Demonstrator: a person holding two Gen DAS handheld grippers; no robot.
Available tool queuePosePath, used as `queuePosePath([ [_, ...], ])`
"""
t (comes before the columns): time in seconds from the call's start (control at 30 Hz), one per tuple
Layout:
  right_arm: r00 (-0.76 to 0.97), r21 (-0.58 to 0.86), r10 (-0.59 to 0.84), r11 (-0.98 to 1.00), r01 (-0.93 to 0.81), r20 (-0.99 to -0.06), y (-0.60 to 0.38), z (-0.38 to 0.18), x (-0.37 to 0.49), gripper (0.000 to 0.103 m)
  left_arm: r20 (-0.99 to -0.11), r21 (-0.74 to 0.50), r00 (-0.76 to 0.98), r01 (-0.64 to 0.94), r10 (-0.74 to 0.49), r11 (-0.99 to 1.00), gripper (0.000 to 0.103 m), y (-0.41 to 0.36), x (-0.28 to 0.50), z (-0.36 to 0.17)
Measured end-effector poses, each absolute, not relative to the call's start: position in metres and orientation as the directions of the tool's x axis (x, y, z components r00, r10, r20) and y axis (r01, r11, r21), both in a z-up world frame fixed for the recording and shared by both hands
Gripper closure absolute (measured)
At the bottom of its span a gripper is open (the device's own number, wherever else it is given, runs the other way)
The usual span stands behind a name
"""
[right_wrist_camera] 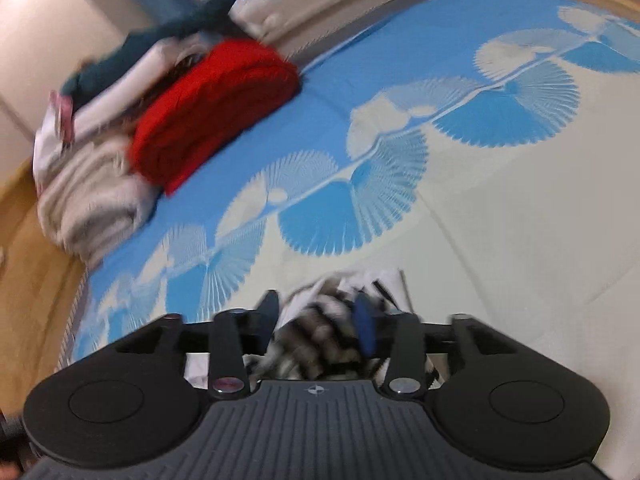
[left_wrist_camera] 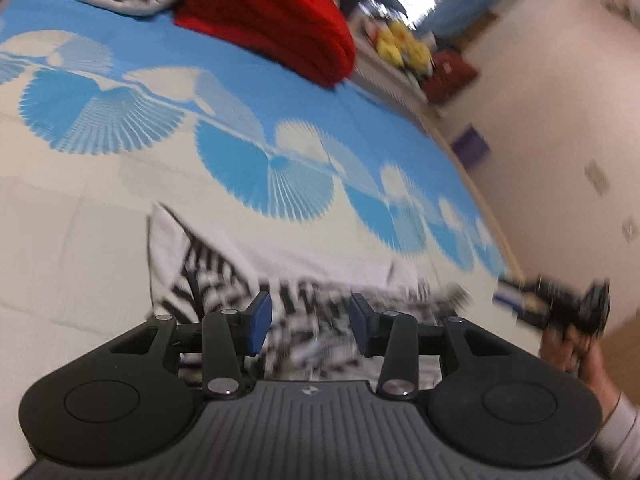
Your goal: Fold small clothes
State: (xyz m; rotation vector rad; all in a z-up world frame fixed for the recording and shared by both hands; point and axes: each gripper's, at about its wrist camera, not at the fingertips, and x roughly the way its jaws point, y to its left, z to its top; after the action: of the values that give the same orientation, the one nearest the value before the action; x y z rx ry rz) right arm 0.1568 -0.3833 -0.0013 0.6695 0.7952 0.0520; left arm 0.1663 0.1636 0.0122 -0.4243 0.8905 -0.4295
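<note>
Both grippers hang low over a bed with their blue-padded jaws parted and nothing pinched between them. Seen from its own camera, the left gripper [left_wrist_camera: 310, 326] points down at a small black-and-white striped garment [left_wrist_camera: 224, 280] that lies rumpled on the cream part of the bedspread [left_wrist_camera: 80, 240]; the cloth shows through the gap between the pads, and the pads do not press on it. At the right edge of that view a hand [left_wrist_camera: 576, 344] in a pale sleeve holds the other tool, which is blurred. From the right wrist camera, the right gripper [right_wrist_camera: 316, 322] stands likewise over the striped garment [right_wrist_camera: 320, 320], whose bunched end sits between and beyond the two pads; blur hides whether a pad brushes the fabric, but the jaws are clearly apart. The bedspread [right_wrist_camera: 500, 220] carries a band of blue fan shapes across its middle. Well away at the far side of the bed lies a folded red knit [right_wrist_camera: 212, 108], and beside it a heap of pale and dark folded clothes [right_wrist_camera: 88, 196]. Yellow soft toys [left_wrist_camera: 400, 46] sit on a shelf beyond the bed.
</note>
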Motion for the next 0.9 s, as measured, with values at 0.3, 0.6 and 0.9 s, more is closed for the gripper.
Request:
queuePosePath([
  [0.3, 0.580, 0.559, 0.443, 0.829, 0.024, -0.683, -0.356, -0.006, 0.151, 0.056, -0.792, -0.339, 0.436, 0.268, -0.428, 0.902, 0.050, 0.126, 0.169, -0.021],
  [0.6, 0.375, 0.401, 0.472, 0.880, -0.255, -0.798, -0.265, -0.034, 0.150, 0.051, -0.791, -0.206, 0.540, 0.210, -0.289, 0.956, 0.040, 0.106, 0.200, -0.020],
  [0.9, 0.454, 0.381, 0.424, 0.905, -0.187, -0.784, -0.249, -0.046, 0.183, 0.051, -0.802, -0.069, 0.582, 0.135, -0.136, 0.988, 0.040, 0.096, 0.237, -0.033],
])
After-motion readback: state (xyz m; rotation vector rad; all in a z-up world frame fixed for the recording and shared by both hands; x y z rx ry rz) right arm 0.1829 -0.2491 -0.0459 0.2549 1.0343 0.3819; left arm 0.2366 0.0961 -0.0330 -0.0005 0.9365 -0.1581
